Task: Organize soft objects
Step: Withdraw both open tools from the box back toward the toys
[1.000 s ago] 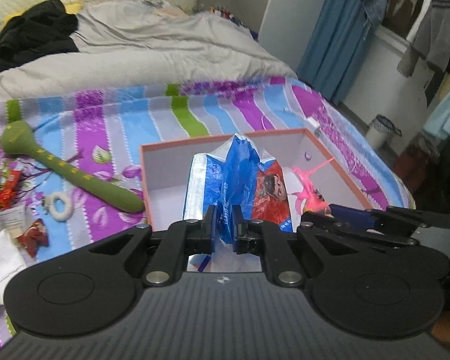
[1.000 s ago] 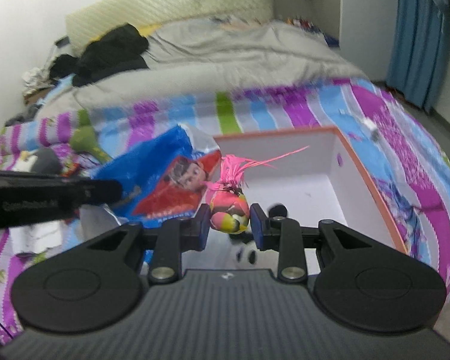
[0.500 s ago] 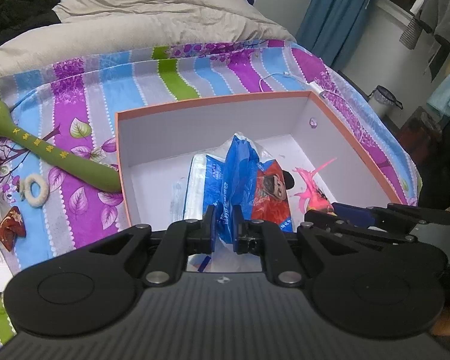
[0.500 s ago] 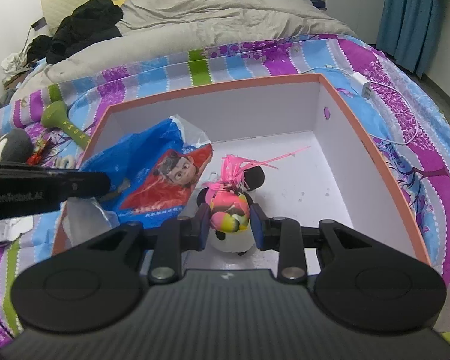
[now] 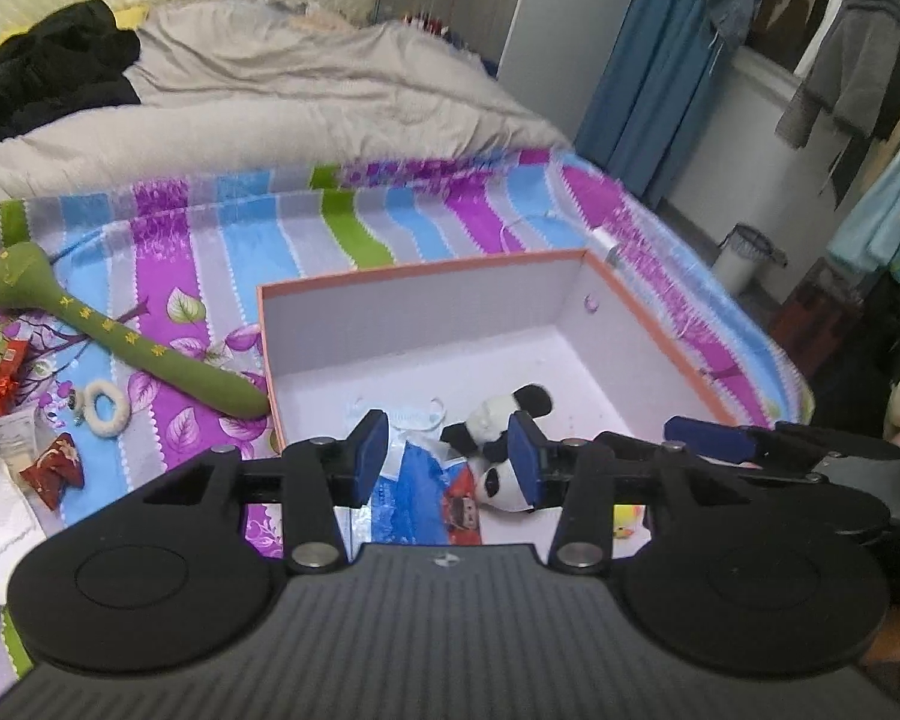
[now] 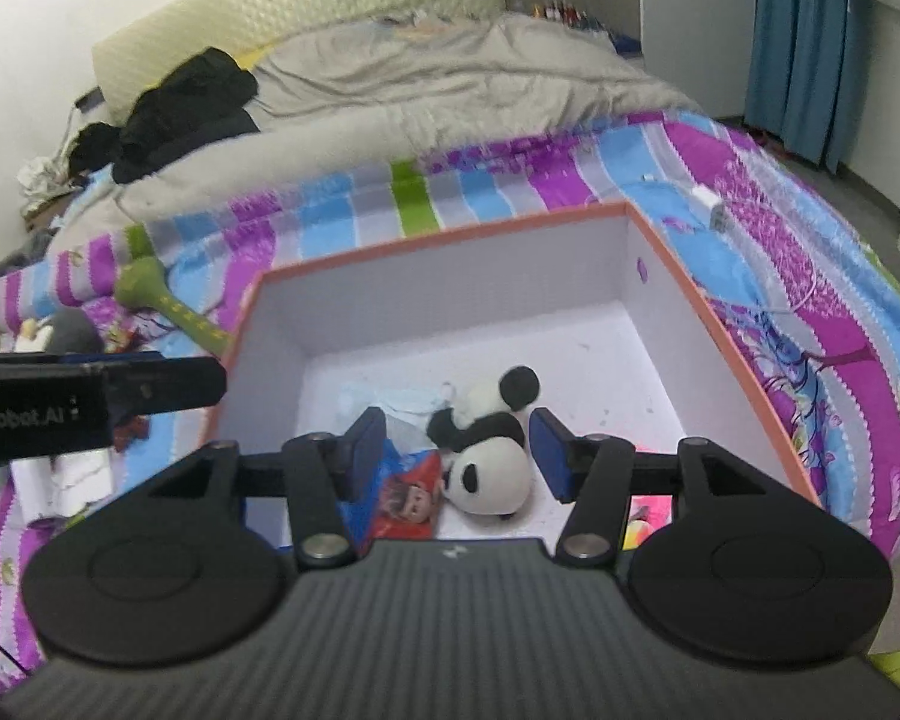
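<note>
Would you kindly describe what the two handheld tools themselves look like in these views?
Both the left tool and right tool are matte black, with a ribbed dark grey body, two round disc-shaped bases and silver pivot screws. Their fingers carry dark blue rectangular pads. Seen from the right wrist, the left one's side bears white lettering, partly cut off. No cables or sleeves show.

Black gripper (image 5: 447,450), blue pads (image 5: 371,456), silver screws.
</note>
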`<state>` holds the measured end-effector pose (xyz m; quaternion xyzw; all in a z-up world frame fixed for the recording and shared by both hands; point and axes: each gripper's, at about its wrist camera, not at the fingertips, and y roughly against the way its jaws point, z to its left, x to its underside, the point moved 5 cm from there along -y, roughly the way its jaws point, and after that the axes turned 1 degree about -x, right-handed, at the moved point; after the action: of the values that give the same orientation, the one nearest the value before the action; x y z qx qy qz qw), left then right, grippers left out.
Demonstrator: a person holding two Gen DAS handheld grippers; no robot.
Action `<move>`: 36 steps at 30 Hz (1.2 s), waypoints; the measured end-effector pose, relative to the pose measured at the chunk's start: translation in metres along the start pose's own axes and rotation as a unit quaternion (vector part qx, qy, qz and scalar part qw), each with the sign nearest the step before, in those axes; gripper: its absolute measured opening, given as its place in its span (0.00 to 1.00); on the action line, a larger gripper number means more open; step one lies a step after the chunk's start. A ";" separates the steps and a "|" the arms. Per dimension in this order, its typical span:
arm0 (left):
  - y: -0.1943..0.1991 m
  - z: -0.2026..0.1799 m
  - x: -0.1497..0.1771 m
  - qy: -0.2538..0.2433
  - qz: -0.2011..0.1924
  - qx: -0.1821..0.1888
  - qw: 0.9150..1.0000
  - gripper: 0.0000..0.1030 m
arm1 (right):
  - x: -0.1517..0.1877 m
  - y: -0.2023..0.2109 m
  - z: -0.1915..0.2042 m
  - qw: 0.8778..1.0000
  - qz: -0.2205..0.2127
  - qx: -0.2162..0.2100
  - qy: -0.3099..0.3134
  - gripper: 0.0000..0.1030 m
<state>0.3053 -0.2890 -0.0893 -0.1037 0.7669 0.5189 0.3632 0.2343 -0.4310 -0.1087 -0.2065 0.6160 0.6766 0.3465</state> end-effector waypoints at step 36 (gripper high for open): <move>0.205 0.054 0.117 0.065 -0.106 -0.057 0.991 0.49 | 0.067 0.125 0.104 0.991 -0.067 -0.103 0.048 0.54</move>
<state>0.1362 -0.1267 -0.0301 -0.2381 0.7427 0.5127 0.3590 0.1140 -0.3146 -0.0537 -0.3144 0.5435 0.7009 0.3382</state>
